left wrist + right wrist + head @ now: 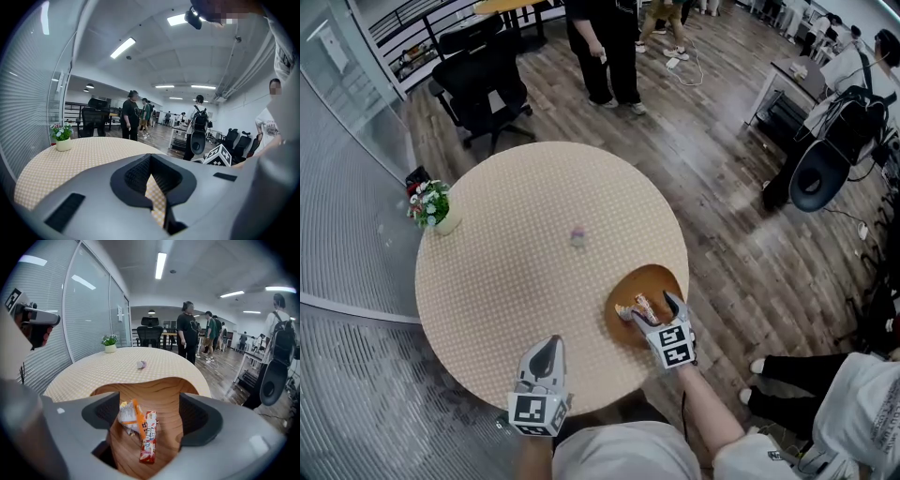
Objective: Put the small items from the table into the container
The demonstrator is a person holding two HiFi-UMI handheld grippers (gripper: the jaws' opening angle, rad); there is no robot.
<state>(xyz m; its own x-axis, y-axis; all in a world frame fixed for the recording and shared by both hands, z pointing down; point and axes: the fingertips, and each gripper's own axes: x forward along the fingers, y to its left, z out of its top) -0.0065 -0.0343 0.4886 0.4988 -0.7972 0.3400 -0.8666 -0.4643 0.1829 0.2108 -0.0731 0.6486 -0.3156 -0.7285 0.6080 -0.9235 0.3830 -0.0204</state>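
My right gripper (149, 414) hangs over the wooden bowl (653, 273), which sits on the round desk (506, 281) close to the edge nearest me, on my right side. Its jaws stand wide apart and the pads press on nothing. Looking down between them I see two snack packets lying on the floor of the bowl: a long red-and-white stick packet (148, 438), and touching its left side a crumpled white wrapper with an orange stripe (126, 417). Both lie loose on the wood, clear of either jaw.

My left gripper (547, 343) is low over the near edge of the desk, well apart from the bowl and pointing away from me across the cloth. Its jaws are together at the tips with nothing caught in them (only the checked cloth shows through the small gap behind the tips).

One small pale purple item (577, 235) is not yet in the bowl. It lies alone near the middle of the desk, beyond the bowl and to its left, well apart from both grippers. What it is exactly I cannot tell at this size.

At the far left edge of the desk stands a little pot of flowers (432, 208). Beyond the desk, on the wooden floor (712, 187), there is a black office chair (483, 80), and a person in dark clothes (605, 47) stands further back.
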